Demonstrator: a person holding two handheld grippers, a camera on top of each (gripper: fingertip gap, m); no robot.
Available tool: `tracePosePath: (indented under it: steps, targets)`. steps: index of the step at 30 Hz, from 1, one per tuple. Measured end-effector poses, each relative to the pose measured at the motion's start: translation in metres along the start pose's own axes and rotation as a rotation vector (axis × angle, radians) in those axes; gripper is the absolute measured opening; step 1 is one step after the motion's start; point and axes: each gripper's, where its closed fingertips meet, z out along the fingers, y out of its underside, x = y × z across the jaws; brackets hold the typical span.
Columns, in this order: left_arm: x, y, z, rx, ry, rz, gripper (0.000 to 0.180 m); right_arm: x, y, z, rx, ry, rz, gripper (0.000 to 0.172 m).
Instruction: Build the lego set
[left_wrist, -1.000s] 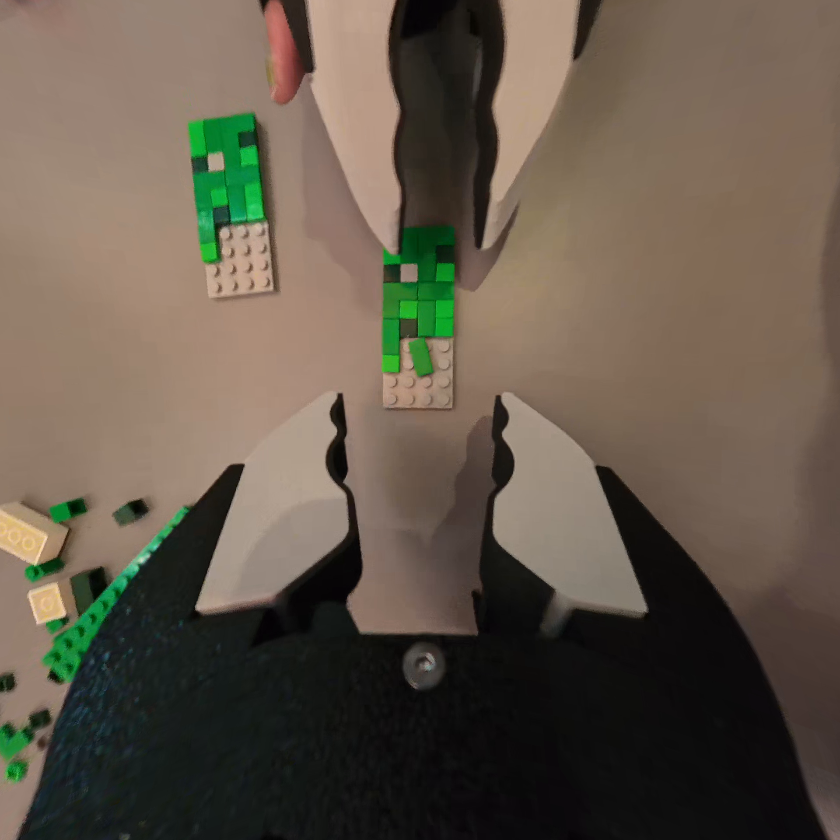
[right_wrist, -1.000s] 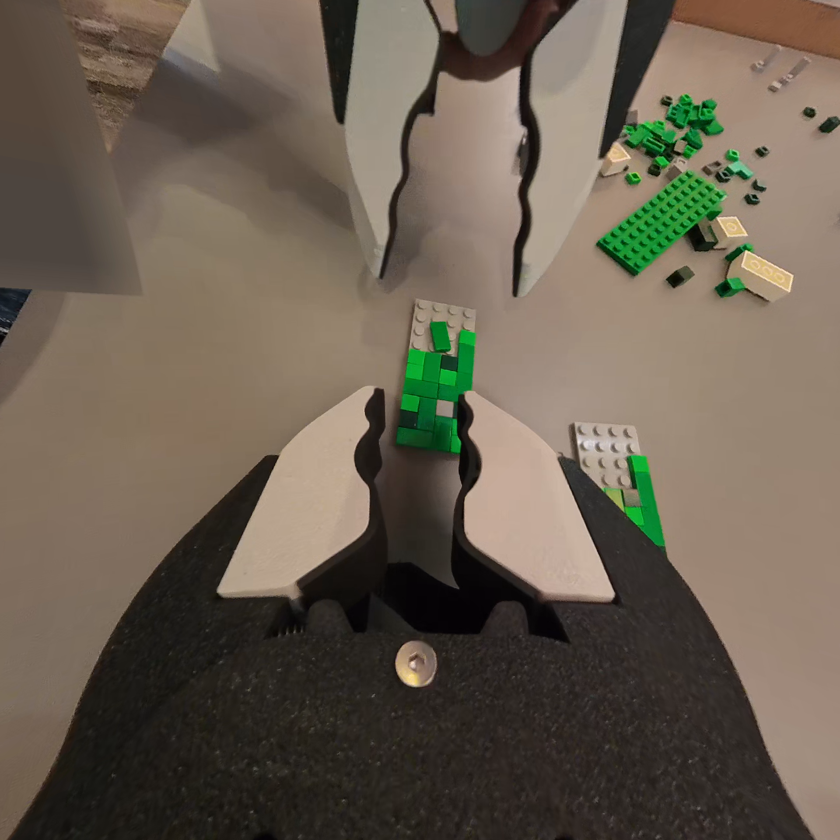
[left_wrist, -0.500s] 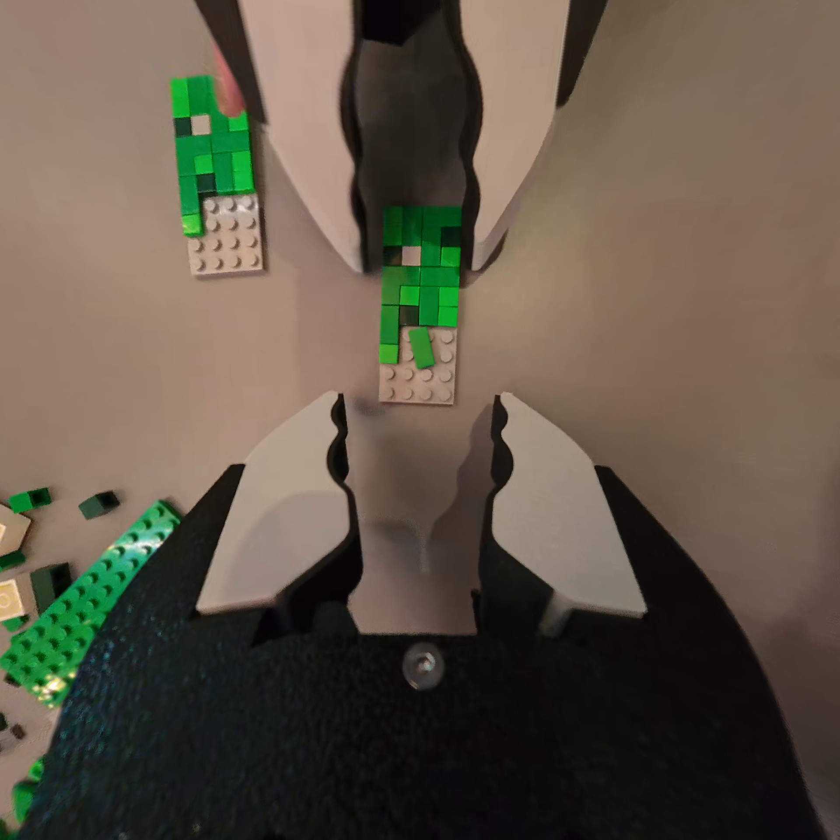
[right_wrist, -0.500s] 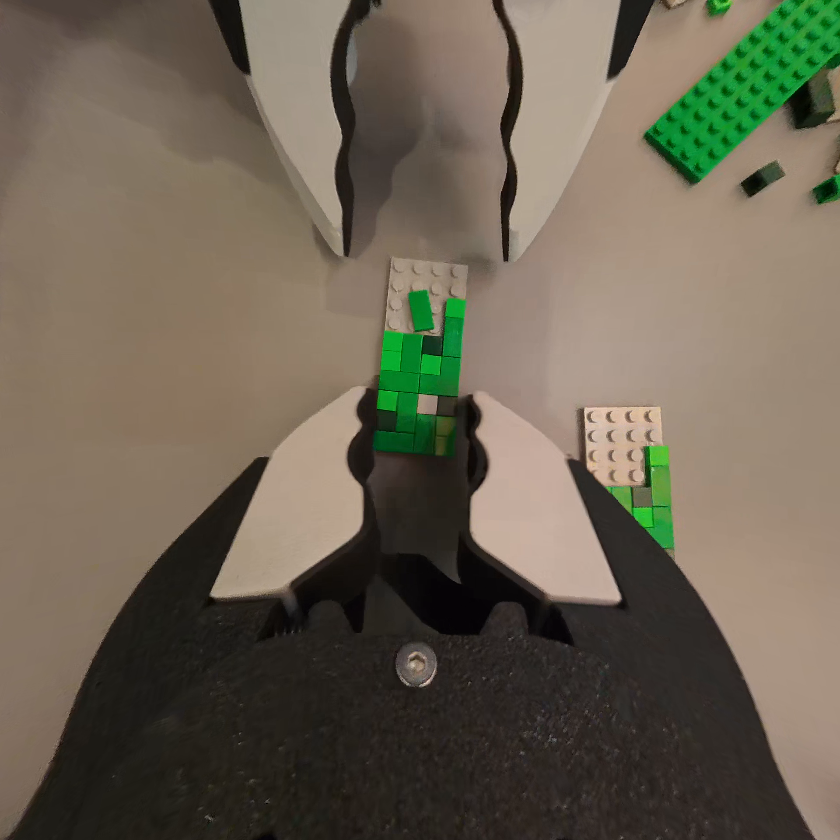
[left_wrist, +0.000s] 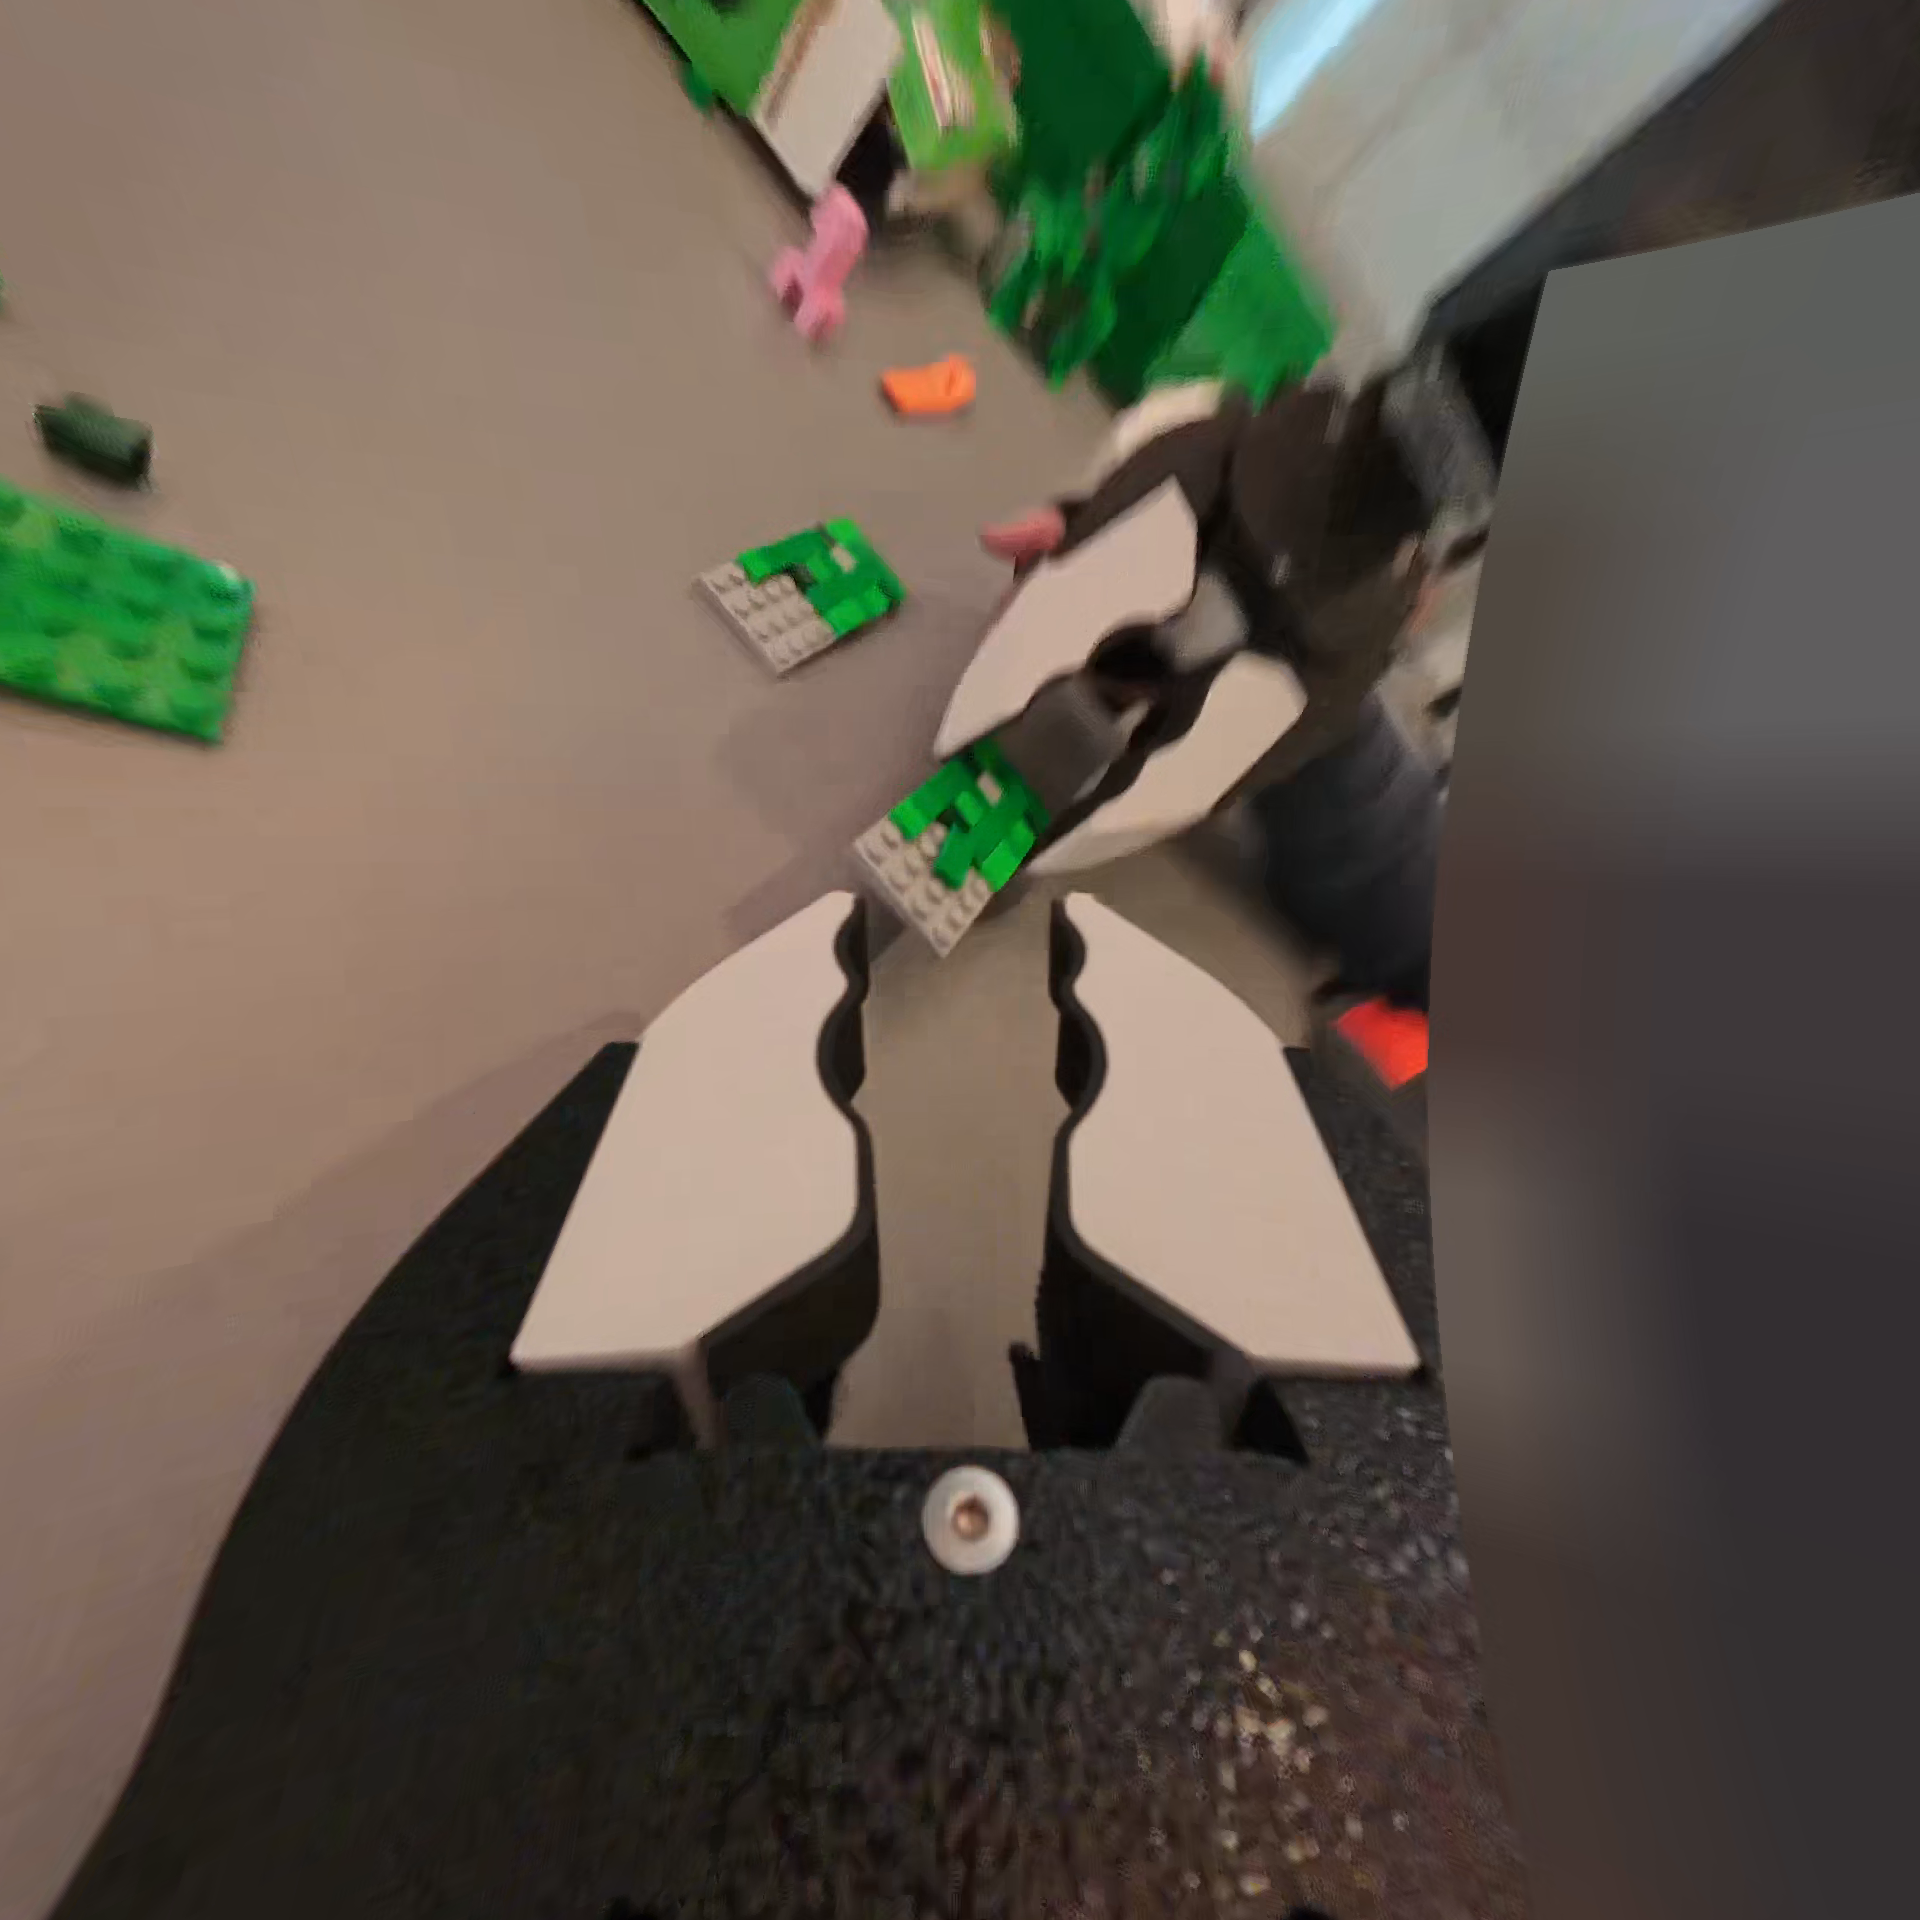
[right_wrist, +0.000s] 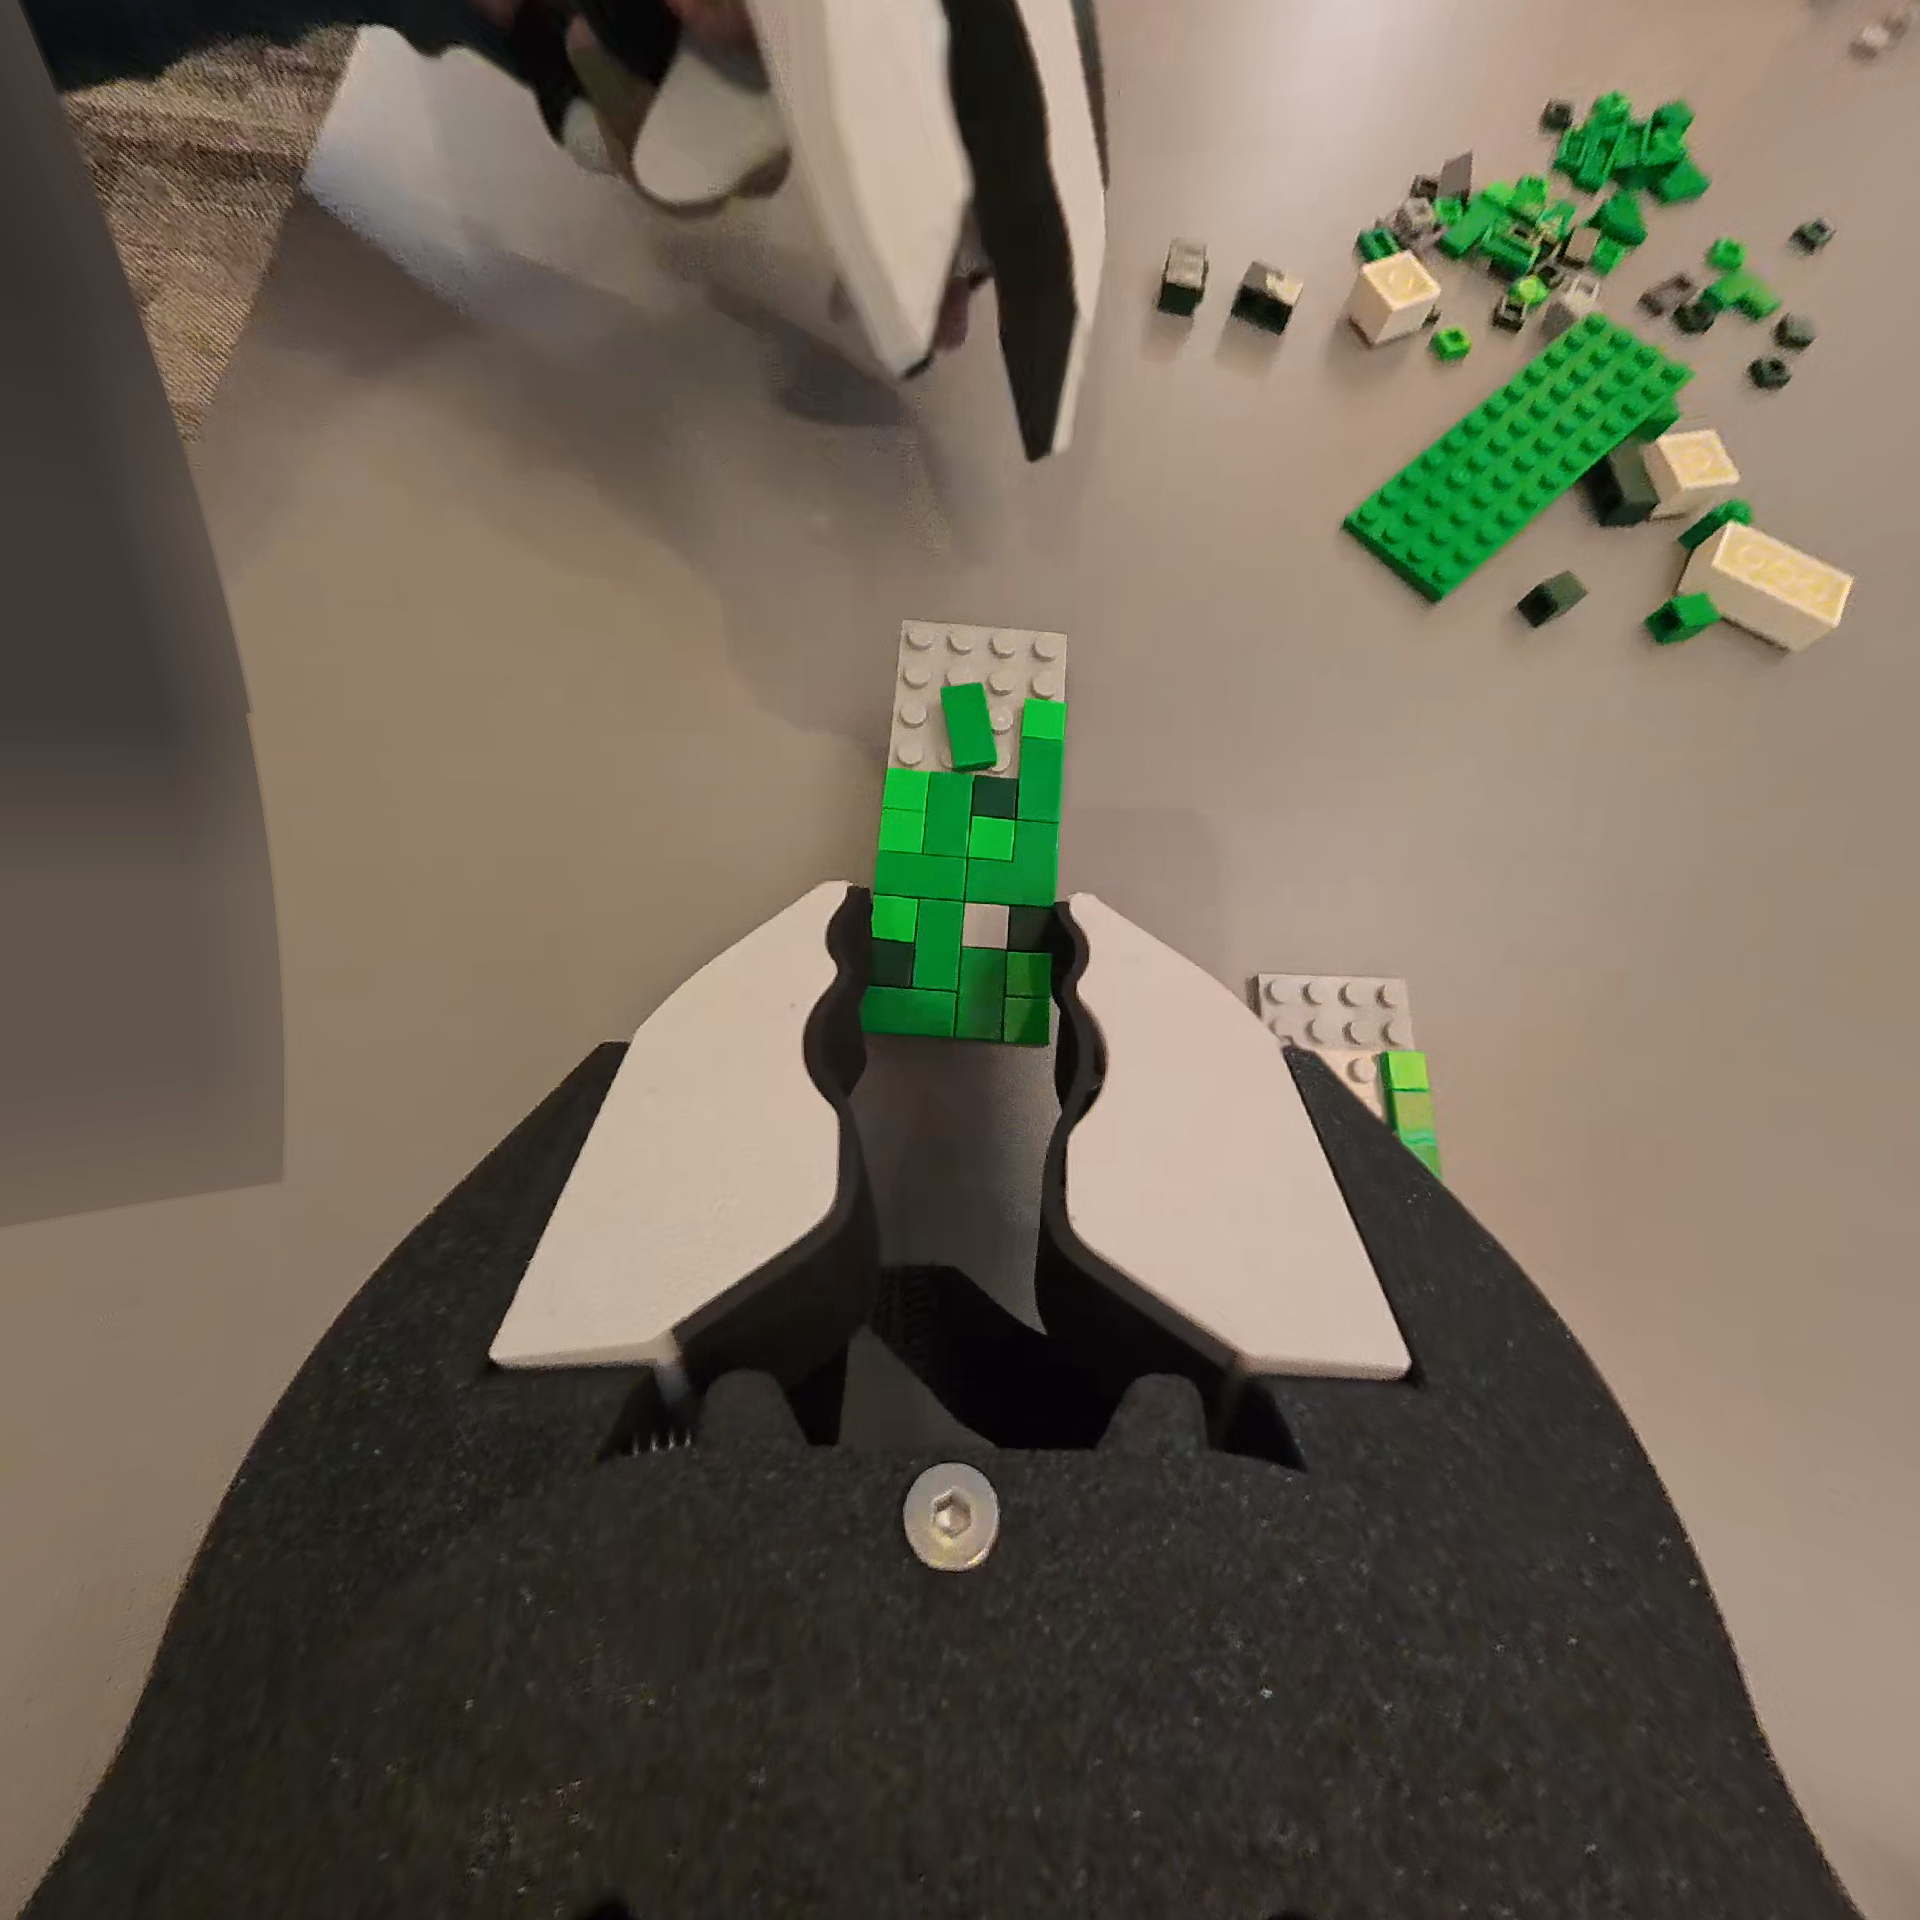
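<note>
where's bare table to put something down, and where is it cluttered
Bare grey tabletop lies left of the grey studded plate tiled in green that the right gripper clamps in its jaws. A narrower free strip sits between that plate and the long green studded baseplate. Crowded: the loose green and cream bricks far right.

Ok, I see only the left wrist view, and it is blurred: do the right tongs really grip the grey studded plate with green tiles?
Observer: Yes. Both pads of the right tongs press the long sides of the grey studded plate with green tiles, at its tiled end.
Operator: Is any tile loose?
Observer: One small green flat tile lies crooked on the bare studs.
Operator: What lies beside the large green baseplate?
Observer: Cream bricks, on its far side from the tongs.
</note>
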Motion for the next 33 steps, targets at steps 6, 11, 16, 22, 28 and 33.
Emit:
tracePosePath:
  steps: [6,11,16,22,28,33]
  targets:
    - [0.005,0.005,0.011,0.017,0.211,-0.337,0.038,-0.006,-0.013,-0.010,0.055,-0.009,-0.048,0.032]
    - [0.018,0.004,0.018,-0.006,0.300,-0.365,0.030,-0.011,-0.020,-0.014,0.056,0.001,-0.103,0.032]
    - [0.022,0.010,0.024,-0.055,0.335,-0.388,0.025,-0.014,-0.022,-0.015,0.046,0.011,-0.138,0.032]
    - [0.021,0.008,0.026,-0.022,0.372,-0.420,0.005,-0.012,-0.021,-0.012,0.031,0.018,-0.132,0.033]
    - [0.014,0.008,0.029,0.035,0.382,-0.490,0.004,-0.006,-0.039,-0.019,0.102,0.086,-0.196,0.030]
    - [0.010,0.012,0.034,0.019,0.353,-0.515,0.004,-0.019,-0.036,-0.010,0.030,0.001,-0.234,0.017]
